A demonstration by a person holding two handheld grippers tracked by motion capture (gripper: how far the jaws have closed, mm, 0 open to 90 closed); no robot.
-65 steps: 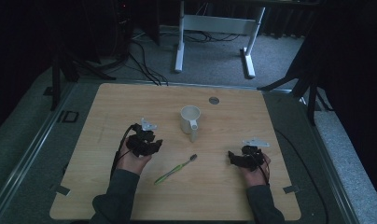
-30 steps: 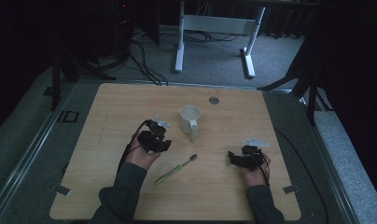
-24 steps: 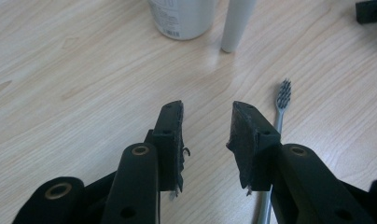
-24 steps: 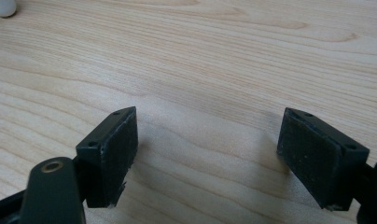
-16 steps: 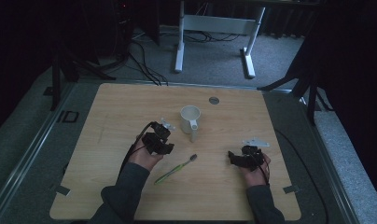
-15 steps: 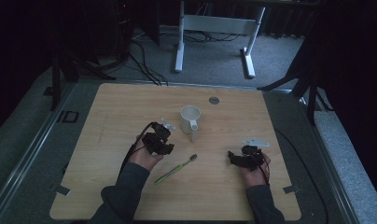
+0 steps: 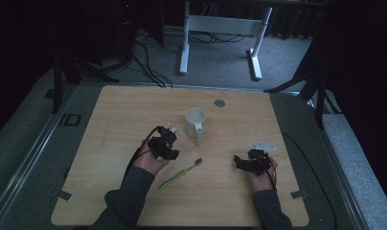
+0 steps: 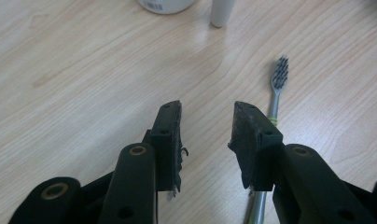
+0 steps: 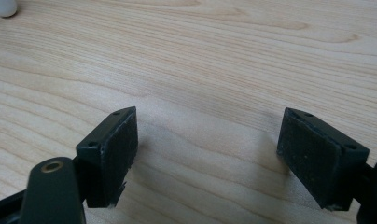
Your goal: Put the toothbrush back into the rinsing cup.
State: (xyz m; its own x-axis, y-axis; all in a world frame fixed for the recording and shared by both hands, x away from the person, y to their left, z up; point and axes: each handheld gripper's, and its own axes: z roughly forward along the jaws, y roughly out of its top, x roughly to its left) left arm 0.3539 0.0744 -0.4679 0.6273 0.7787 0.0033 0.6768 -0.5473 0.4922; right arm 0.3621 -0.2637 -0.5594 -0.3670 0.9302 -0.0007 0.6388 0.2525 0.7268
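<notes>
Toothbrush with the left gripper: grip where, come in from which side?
Probably mid-handle. The toothbrush lies flat on the table, bristle head toward the mug, green handle toward the person. The left gripper is open with nothing between its jaws; the handle passes under one jaw. Shift sideways until the jaws straddle the thin handle, then come down from above and close across it.

This is looking like a recording lab or studio. A wooden table [image 7: 134, 110] is standing on grey carpet [image 7: 220, 52], dark curtains [image 7: 364, 57] are hanging around it, cables [image 7: 143, 62] are lying on the floor, and a white desk frame [image 7: 220, 28] is standing behind.
</notes>
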